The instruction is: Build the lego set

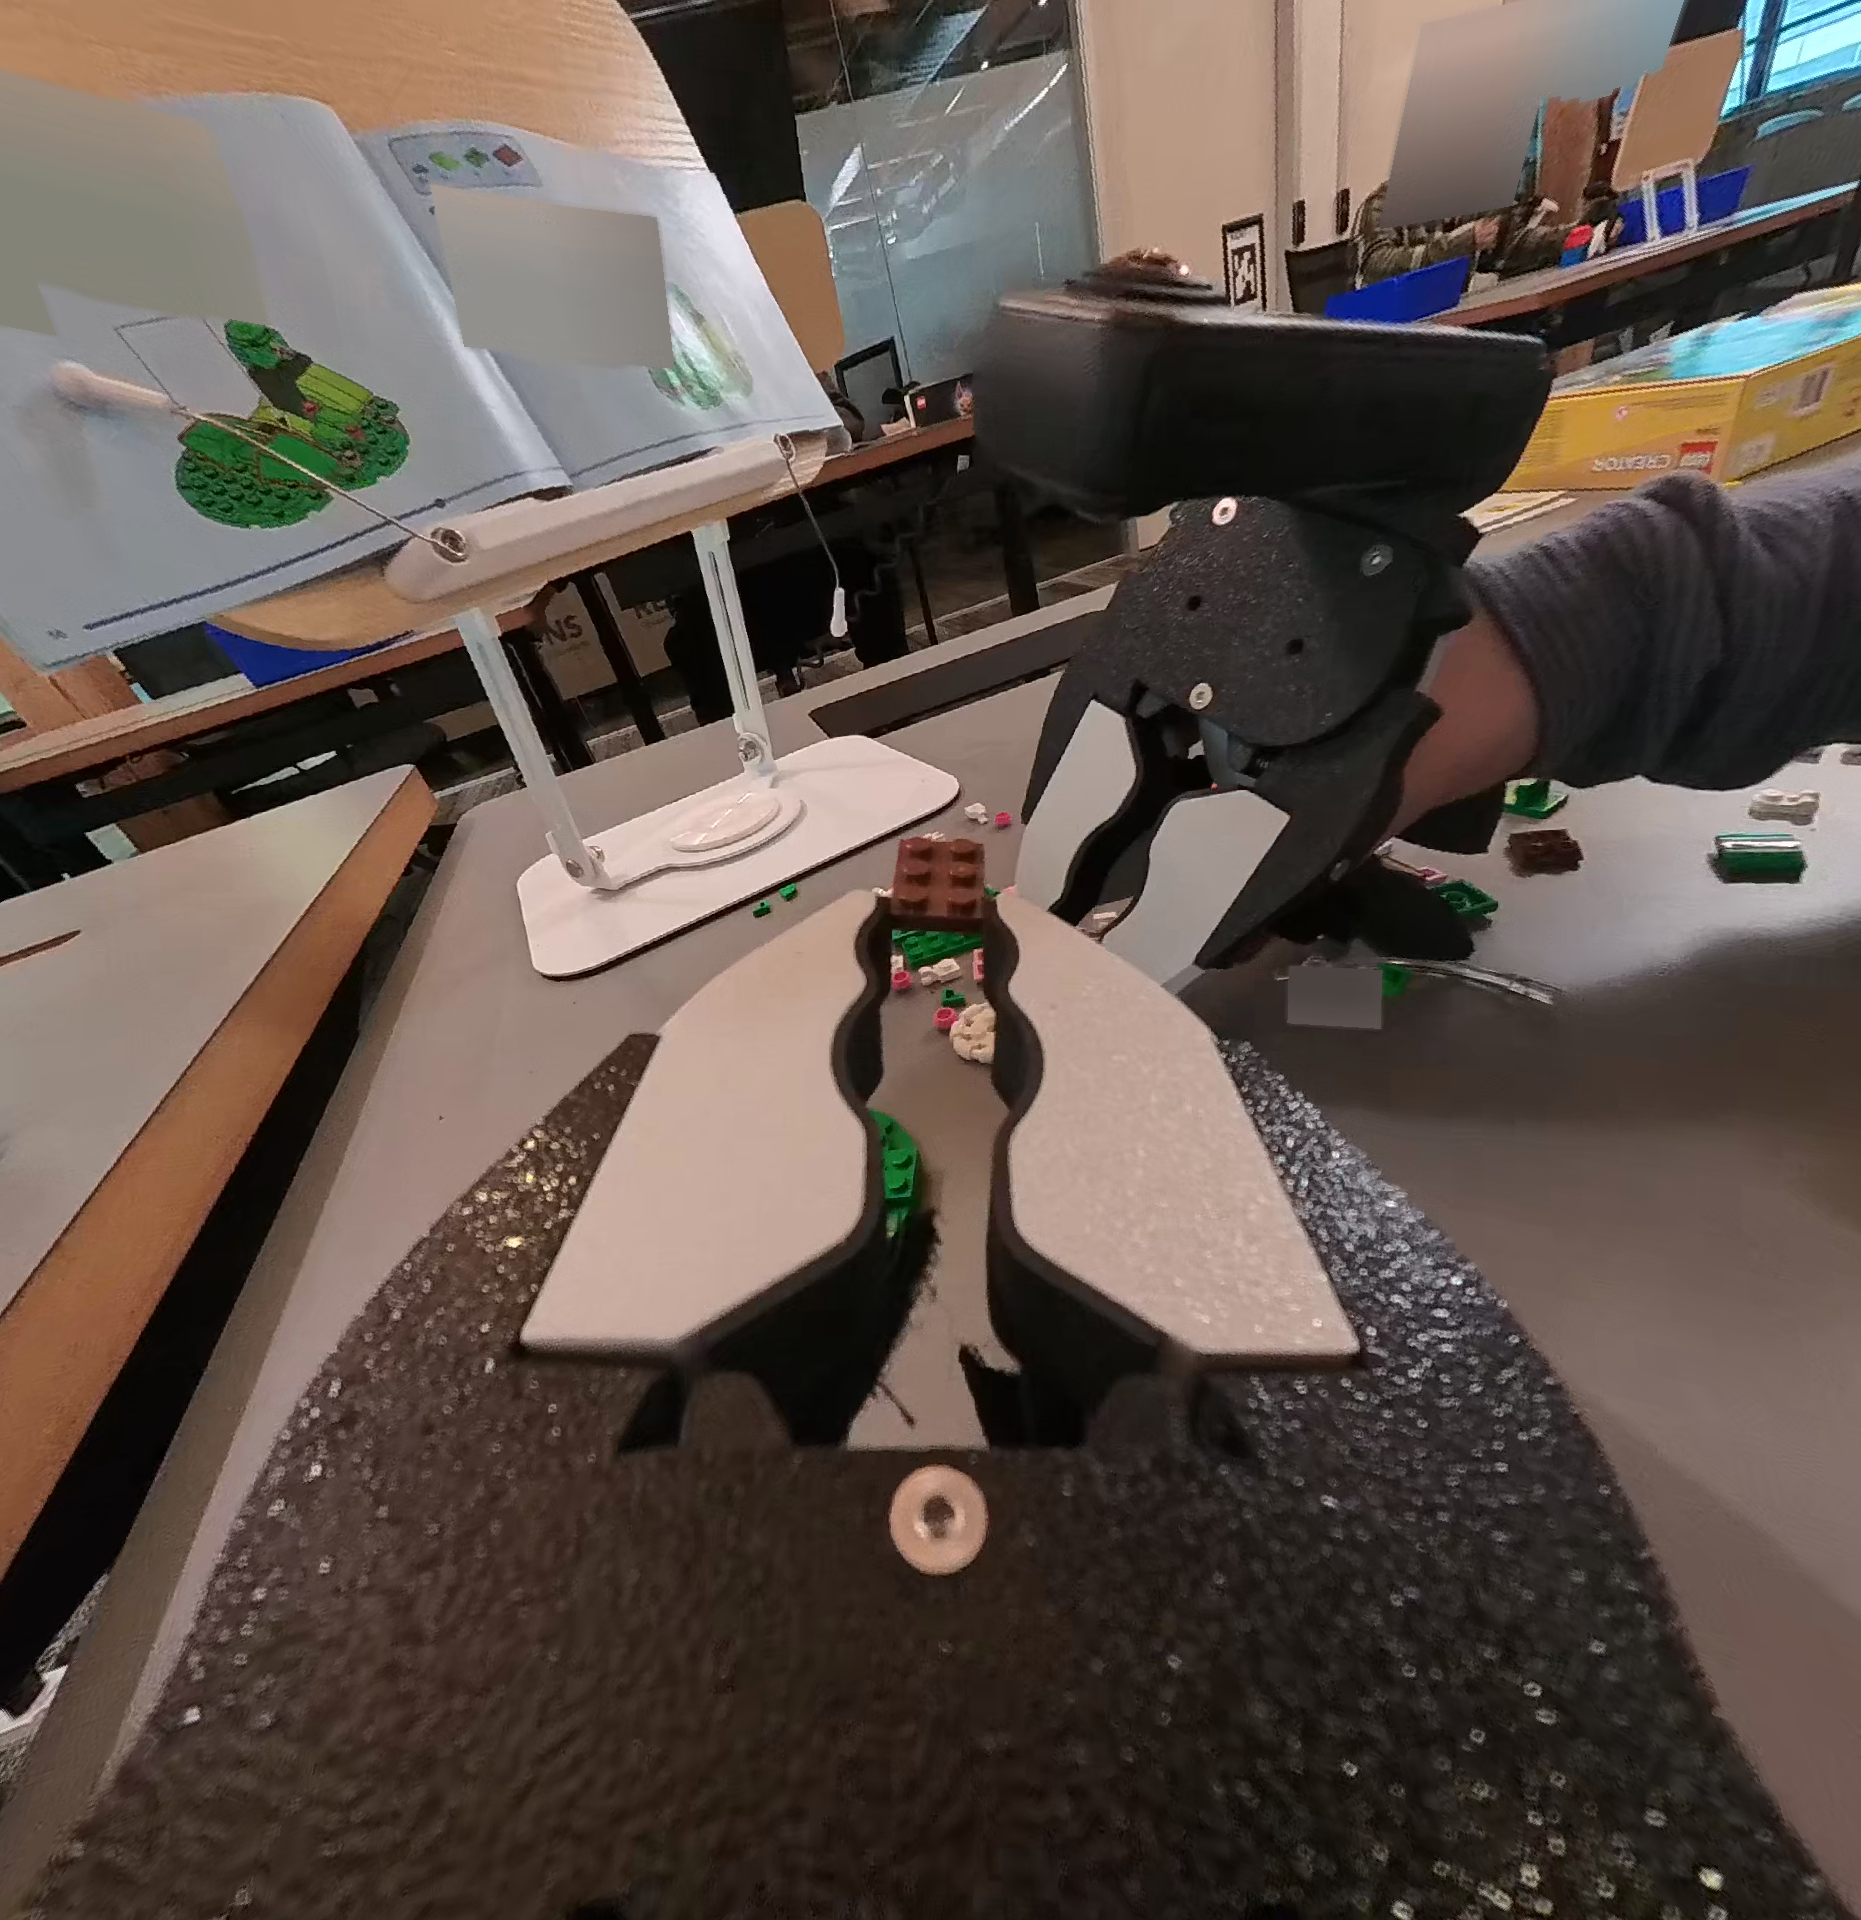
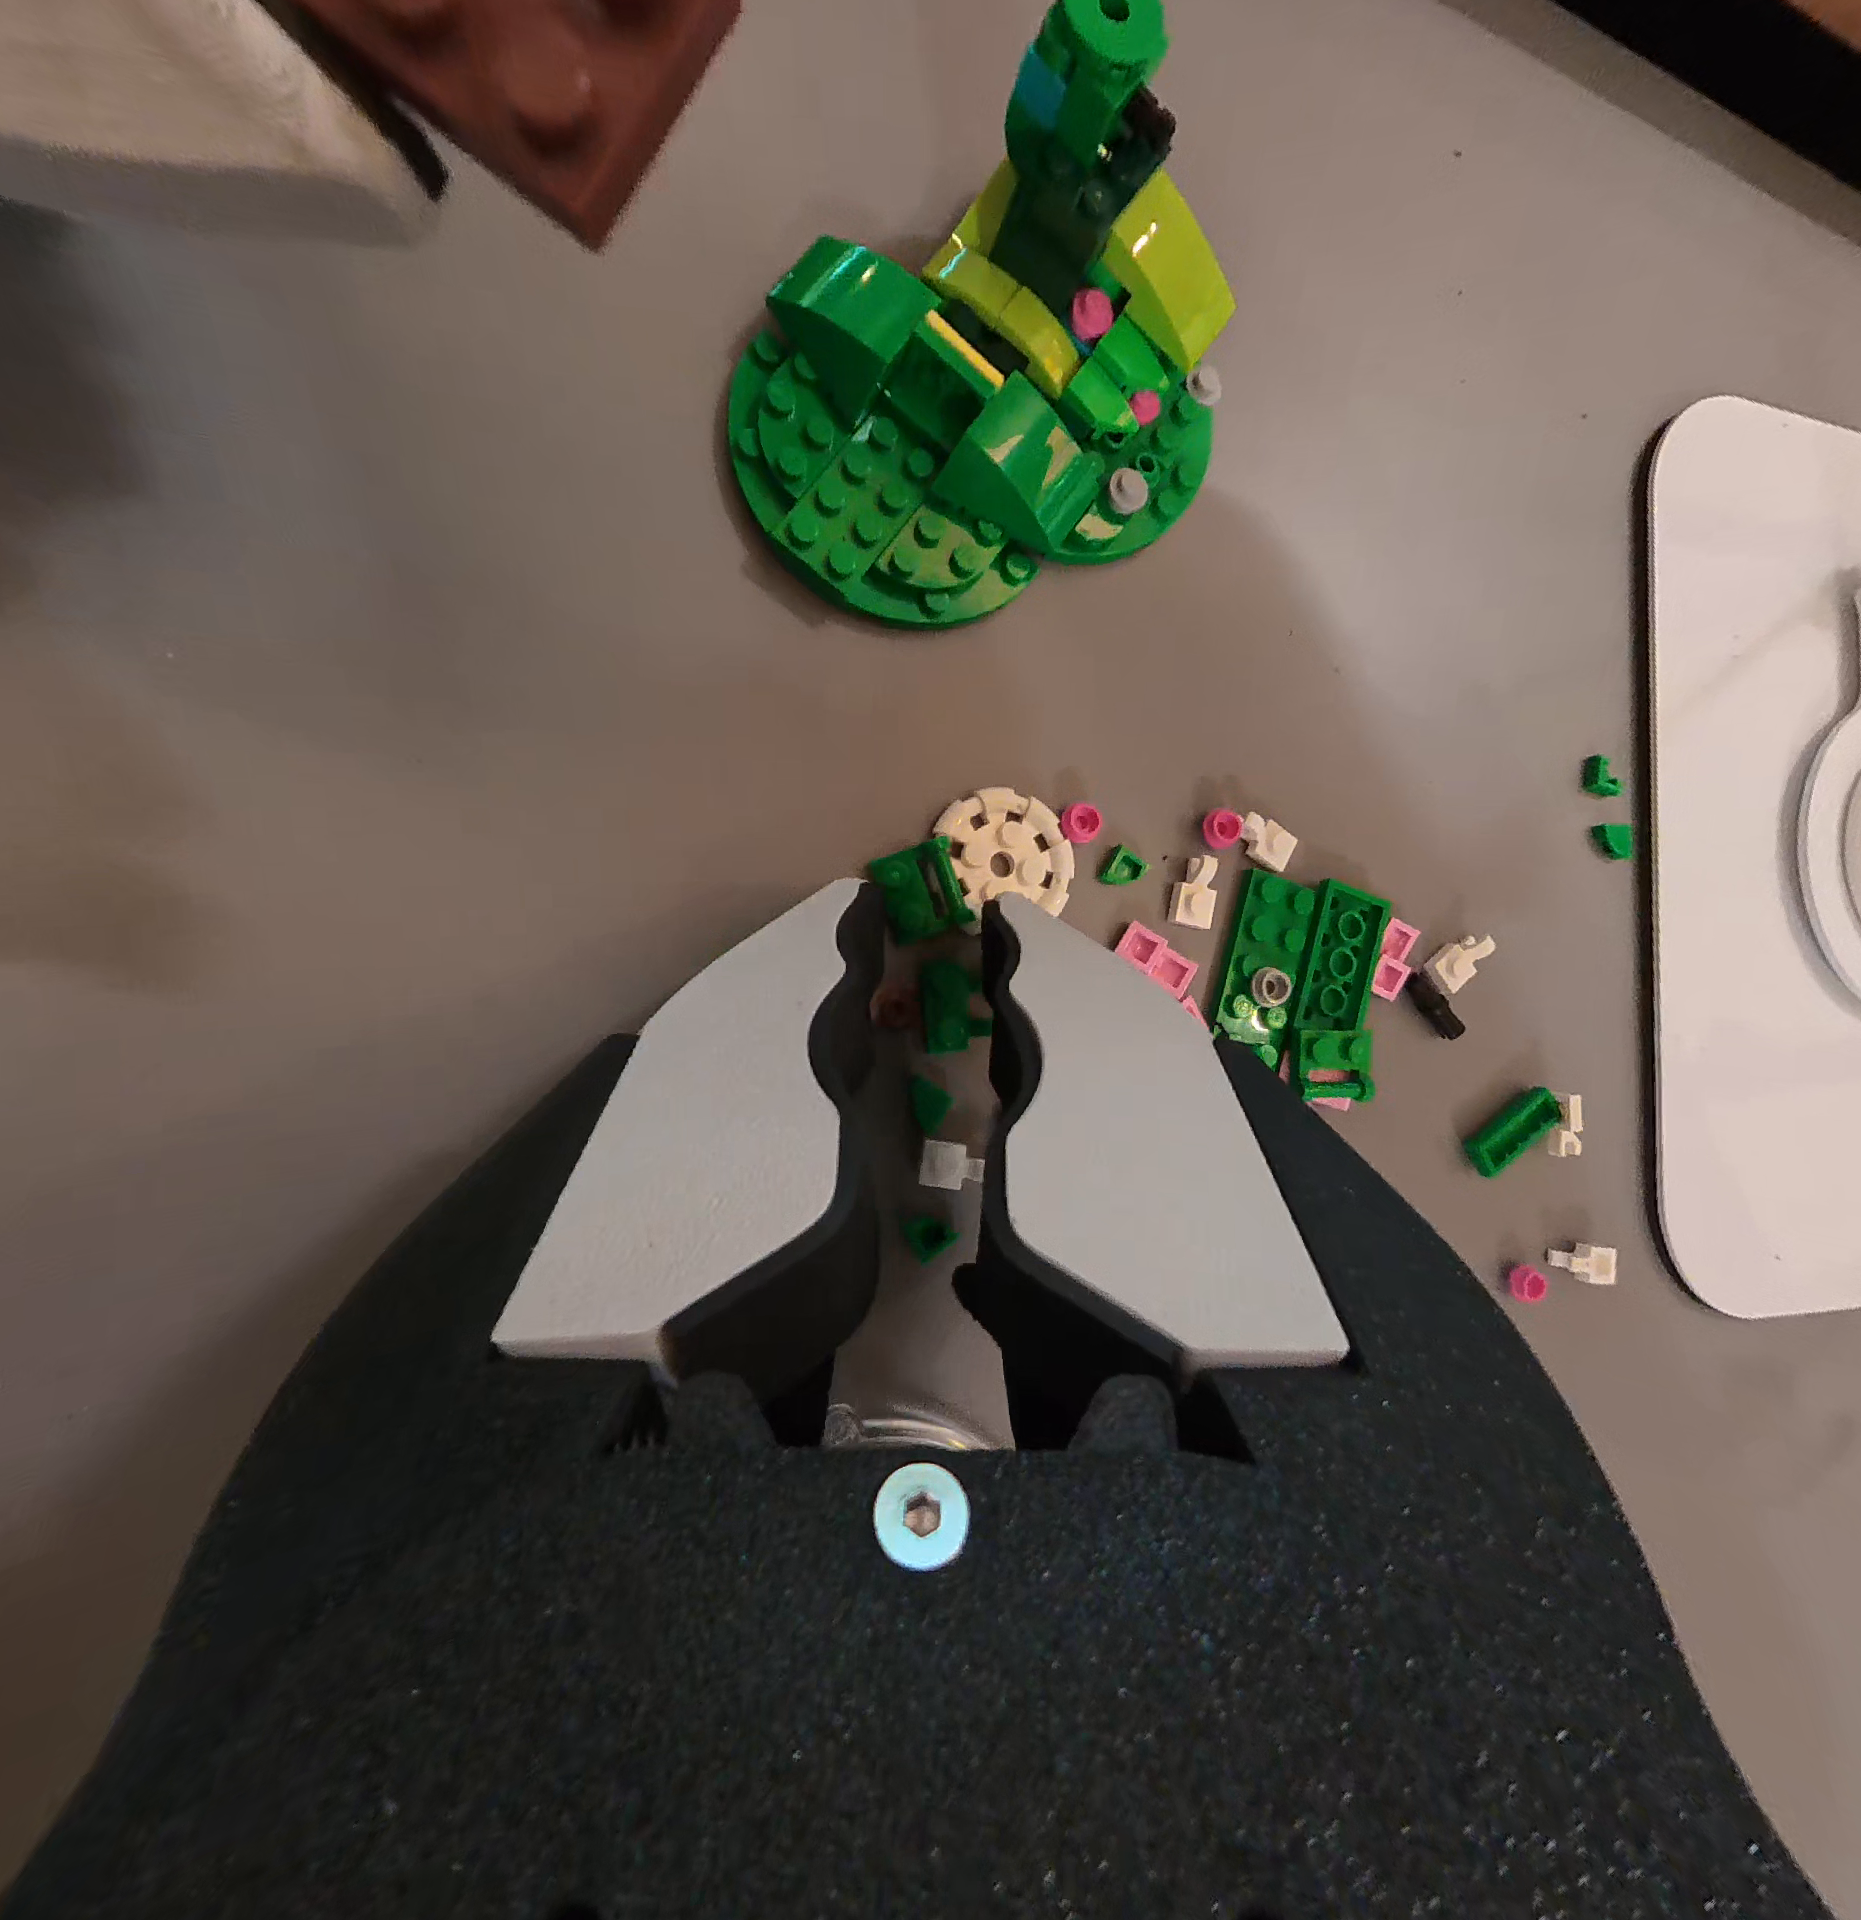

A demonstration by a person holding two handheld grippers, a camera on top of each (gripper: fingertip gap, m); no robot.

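Grainy left tongs (image 1: 938, 914) pinch studded brown plate (image 1: 939, 881).

Two grippers: the left gripper (image 1: 938, 914) clamps the one brown plate (image 1: 938, 881); the right gripper (image 2: 931, 902) points down over the loose parts. One green model (image 2: 973, 395) stands at twelve o'clock in the right wrist view. One cream round plate (image 2: 1001, 854). One book stand base (image 2: 1757, 831) at three o'clock. One open instruction booklet (image 1: 313, 384).
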